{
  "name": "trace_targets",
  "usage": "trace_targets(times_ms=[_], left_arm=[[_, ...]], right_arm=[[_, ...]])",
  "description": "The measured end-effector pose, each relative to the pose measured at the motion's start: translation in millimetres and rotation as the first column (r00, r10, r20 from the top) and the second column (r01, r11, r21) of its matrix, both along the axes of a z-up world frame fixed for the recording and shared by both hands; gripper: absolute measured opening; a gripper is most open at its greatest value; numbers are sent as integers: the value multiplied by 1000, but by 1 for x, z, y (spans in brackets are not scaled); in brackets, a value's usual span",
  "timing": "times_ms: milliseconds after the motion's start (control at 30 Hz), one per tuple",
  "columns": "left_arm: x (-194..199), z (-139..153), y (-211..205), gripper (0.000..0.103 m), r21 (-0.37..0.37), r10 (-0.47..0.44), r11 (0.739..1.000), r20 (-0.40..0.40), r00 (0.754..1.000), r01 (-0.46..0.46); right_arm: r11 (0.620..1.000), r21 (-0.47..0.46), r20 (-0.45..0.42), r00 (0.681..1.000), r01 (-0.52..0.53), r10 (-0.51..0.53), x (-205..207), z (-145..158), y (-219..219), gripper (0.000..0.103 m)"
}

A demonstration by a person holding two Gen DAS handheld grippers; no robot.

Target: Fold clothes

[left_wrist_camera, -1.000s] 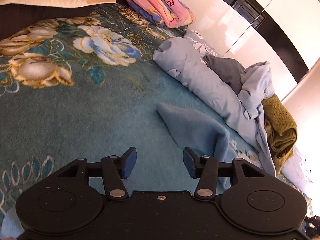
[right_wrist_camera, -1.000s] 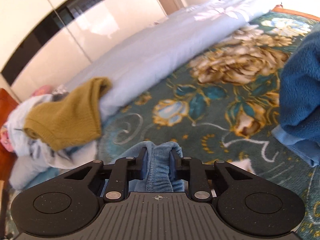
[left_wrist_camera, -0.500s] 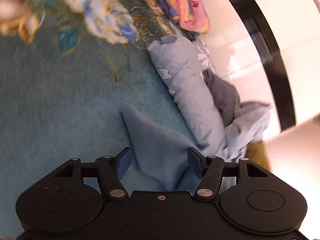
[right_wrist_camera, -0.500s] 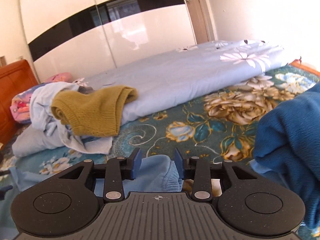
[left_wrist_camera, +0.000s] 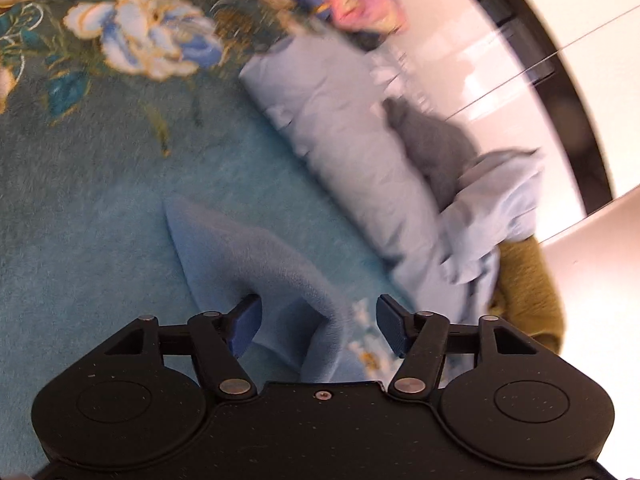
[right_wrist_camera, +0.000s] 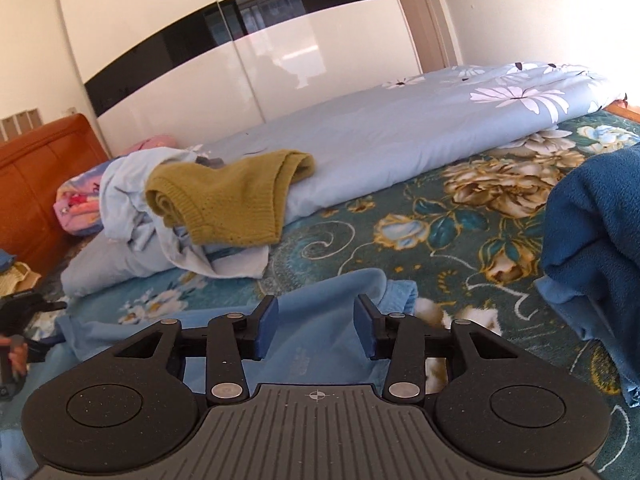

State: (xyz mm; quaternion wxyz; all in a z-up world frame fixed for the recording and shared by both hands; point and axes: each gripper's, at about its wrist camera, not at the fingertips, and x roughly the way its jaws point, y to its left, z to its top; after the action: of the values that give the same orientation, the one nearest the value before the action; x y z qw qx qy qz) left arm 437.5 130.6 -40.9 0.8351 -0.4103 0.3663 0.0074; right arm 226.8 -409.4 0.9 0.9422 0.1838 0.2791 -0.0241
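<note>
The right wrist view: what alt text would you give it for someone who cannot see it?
An open claw hovers over a light blue garment spread on a teal floral bedspread; its pads do not press the cloth. Behind lie a mustard knit sweater on a rolled pale blue duvet, a dark blue fleece at right, and a white wardrobe.

The left gripper [left_wrist_camera: 318, 324] fills the lower middle of its frame, pointing downward, jaws parted after closing a little. The right gripper [right_wrist_camera: 316, 326] sits low and central in its frame, jaws apart after widening, pads pressing nothing. A hand [right_wrist_camera: 12, 354] shows at the left edge.
</note>
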Motion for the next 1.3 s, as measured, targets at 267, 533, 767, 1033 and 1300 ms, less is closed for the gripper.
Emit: trace_targets(times_ms=[267, 533, 767, 1033, 1300], left_arm=[[-38, 48, 8, 1, -28, -85, 995, 306, 948, 98], [-68, -1, 58, 9, 93, -41, 995, 34, 999, 38], [-110, -30, 104, 26, -7, 87, 996, -12, 996, -87], [-80, 15, 92, 45, 103, 58, 993, 47, 997, -62], [-38, 7, 58, 53, 305, 74, 950, -13, 997, -67]], right_arm=[[1000, -8, 0, 1000, 8, -8, -18, 15, 2, 39], [1000, 18, -2, 1000, -11, 11, -24, 17, 19, 40], [997, -29, -22, 997, -69, 68, -25, 22, 36, 42], [998, -25, -91, 994, -61, 58, -2, 2, 42, 43], [997, -31, -179, 982, -74, 67, 11, -36, 51, 43]])
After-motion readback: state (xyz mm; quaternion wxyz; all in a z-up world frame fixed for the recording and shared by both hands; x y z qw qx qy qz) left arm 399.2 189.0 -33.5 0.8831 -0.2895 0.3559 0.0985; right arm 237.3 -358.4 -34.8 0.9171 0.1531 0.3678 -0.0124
